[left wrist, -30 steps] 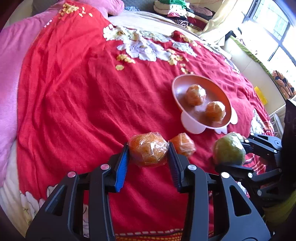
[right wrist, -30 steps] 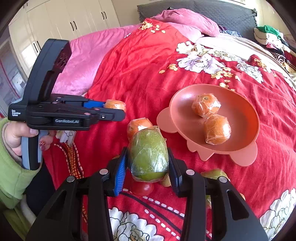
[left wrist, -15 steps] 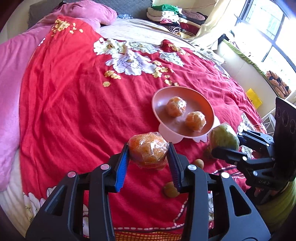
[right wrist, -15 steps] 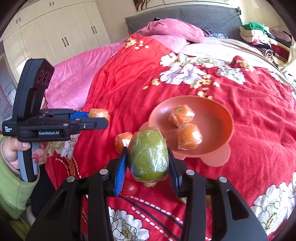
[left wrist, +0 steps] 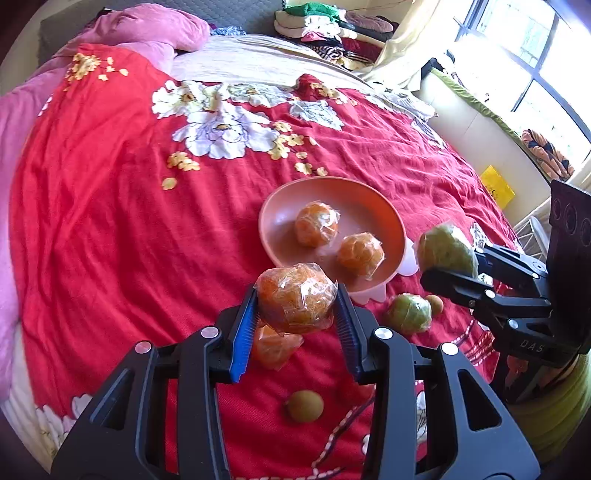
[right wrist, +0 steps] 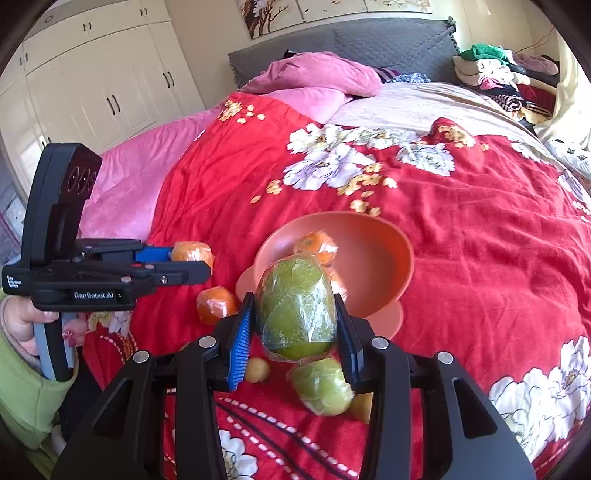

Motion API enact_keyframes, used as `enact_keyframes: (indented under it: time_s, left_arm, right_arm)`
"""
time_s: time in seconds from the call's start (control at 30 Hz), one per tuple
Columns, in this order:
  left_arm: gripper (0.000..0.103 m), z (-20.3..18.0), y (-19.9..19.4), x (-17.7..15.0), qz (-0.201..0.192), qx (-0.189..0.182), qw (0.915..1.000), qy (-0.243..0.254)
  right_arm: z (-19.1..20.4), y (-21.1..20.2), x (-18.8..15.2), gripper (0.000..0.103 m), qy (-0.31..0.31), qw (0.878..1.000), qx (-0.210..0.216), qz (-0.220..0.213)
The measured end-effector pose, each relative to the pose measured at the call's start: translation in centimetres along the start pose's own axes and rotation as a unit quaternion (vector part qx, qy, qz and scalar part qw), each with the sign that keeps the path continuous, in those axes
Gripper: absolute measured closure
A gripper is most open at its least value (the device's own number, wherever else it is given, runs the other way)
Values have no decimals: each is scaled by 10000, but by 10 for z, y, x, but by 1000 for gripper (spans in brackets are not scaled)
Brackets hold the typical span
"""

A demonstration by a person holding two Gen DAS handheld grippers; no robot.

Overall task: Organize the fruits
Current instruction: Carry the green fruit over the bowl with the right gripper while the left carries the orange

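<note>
My left gripper (left wrist: pixel 295 319) is shut on a plastic-wrapped orange (left wrist: pixel 295 297), held above the red bedspread just short of the pink bowl (left wrist: pixel 273 218). Two wrapped oranges (left wrist: pixel 316 229) lie inside the bowl. My right gripper (right wrist: pixel 295 328) is shut on a wrapped green fruit (right wrist: pixel 297 306), lifted in front of the bowl (right wrist: pixel 380 258); in the left wrist view that green fruit (left wrist: pixel 445 251) hangs by the bowl's right rim. Loose on the bedspread lie another wrapped orange (left wrist: pixel 273 345), a wrapped green fruit (left wrist: pixel 408 314) and a small brownish fruit (left wrist: pixel 304 406).
The bed carries a red flowered bedspread (left wrist: pixel 110 221) and pink pillows (right wrist: pixel 314 77) at the head. Folded clothes (left wrist: pixel 332 26) are piled at the far corner. A person's hand in a green sleeve (right wrist: pixel 22 387) holds the left gripper. White wardrobes (right wrist: pixel 92 85) stand beyond the bed.
Both grippers have risen and drawn back from the bowl with their fruits still held. More loose fruit on the bedspread near the front edge has come into view.
</note>
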State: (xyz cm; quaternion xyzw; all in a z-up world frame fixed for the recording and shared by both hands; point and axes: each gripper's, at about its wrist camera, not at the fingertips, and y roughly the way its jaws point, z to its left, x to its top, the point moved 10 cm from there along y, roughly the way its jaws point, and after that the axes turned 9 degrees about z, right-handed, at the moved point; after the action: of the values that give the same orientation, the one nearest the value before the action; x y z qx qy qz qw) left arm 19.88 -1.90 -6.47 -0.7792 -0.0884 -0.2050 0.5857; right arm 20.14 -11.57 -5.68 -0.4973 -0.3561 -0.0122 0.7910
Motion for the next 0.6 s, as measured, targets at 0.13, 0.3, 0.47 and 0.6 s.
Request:
enact_keyframes:
  time_s: [0.13, 0.3, 0.47, 0.6]
  left_arm:
    - [71, -5, 10, 4, 83, -4, 10000, 3]
    - [71, -13, 23, 10, 180, -2, 9998, 92]
    - [71, -20, 31, 14, 230, -28, 9996, 150]
    - [71, -26, 37, 17, 258, -26, 9995, 201]
  right_arm:
    - [-10, -3, 4, 64, 77, 9999, -52, -56]
    - [-21, -5, 8, 64, 147, 9998, -110, -116]
    - [-29, -5, 9, 64, 191, 9996, -157, -136]
    - [-35, -4, 11, 64, 225, 9995, -198, -134]
